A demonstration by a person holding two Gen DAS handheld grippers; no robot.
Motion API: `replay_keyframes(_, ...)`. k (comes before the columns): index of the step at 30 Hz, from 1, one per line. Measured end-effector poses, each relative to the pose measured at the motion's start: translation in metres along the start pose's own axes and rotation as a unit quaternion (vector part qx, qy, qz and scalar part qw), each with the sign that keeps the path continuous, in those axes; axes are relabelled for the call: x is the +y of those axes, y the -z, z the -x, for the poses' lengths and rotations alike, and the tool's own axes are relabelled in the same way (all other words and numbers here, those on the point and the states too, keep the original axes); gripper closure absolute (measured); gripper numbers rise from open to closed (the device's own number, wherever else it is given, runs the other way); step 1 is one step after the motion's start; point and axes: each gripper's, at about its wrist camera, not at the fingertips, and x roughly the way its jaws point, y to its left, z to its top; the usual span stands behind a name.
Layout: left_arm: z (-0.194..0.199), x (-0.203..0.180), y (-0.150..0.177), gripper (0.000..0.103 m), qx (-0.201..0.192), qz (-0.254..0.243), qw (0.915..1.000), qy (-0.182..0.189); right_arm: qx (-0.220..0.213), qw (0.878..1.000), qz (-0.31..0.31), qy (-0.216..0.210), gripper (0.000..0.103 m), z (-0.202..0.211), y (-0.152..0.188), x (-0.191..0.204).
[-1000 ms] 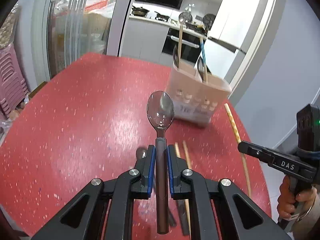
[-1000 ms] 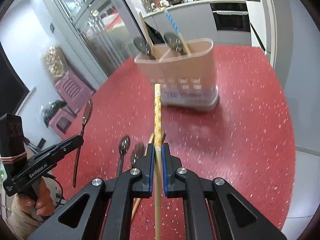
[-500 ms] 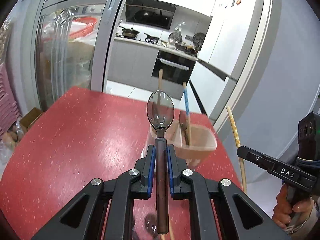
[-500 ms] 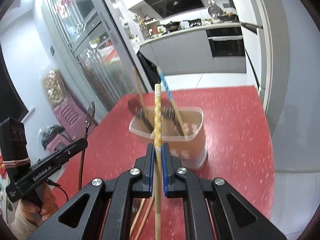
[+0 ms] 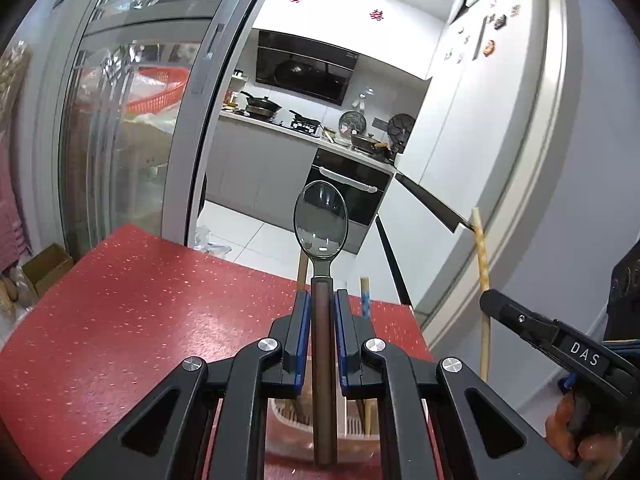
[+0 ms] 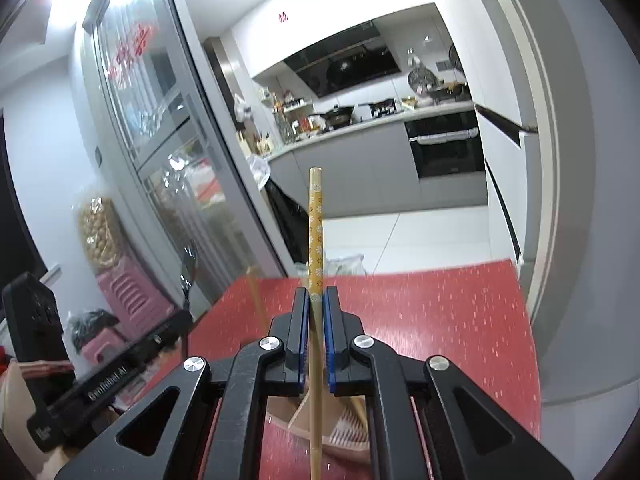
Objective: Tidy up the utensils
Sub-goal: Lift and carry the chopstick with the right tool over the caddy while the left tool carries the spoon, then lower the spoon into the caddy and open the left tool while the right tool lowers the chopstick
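Left jaws clenched on steel spoon (image 5: 320,220), right on patterned chopstick (image 6: 315,232), above speckled red desk (image 5: 120,300).

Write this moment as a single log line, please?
left tongs: shut on spoon | right tongs: shut on chopstick | utensil holder: below both, on red table

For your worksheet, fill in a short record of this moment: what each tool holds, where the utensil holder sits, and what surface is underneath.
Left tool: shut on the spoon, bowl pointing up and away
Right tool: shut on the patterned chopstick
Utensil holder: low in view, below both tools, partly hidden
Holder contents: some handles stand in it; exact items unclear
Surface: red speckled table
Person: a hand grips the right tool's handle
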Motion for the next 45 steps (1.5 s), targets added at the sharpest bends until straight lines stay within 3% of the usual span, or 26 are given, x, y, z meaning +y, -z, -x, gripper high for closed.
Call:
replay_keyframes(9, -0.035, -0.003, 0.009, 0.066, -0.014, -0.004, 0.9998, -0.01, -0.04, 0.998, 0.024, 0.033, 0.095, -0.046, -0.005, -0.002)
replay_keyframes(18, -0.056, -0.009, 0.021, 0.066, -0.042, -0.035, 0.9981, -0.028, -0.046, 0.995, 0.073, 0.057, 0.095, -0.076, 0.014, -0.003)
replay_keyframes(30, -0.053, -0.021, 0.052, 0.066, -0.022, -0.109, 0.9919, -0.061, -0.014, 0.994, 0.09, 0.063, 0.095, -0.074, 0.051, -0.015)
replay_keyframes(45, -0.043, -0.02, 0.057, 0.066, 0.025, -0.117, 0.9891, -0.085, 0.047, 0.995, 0.075, 0.044, 0.094, -0.067, 0.063, -0.022)
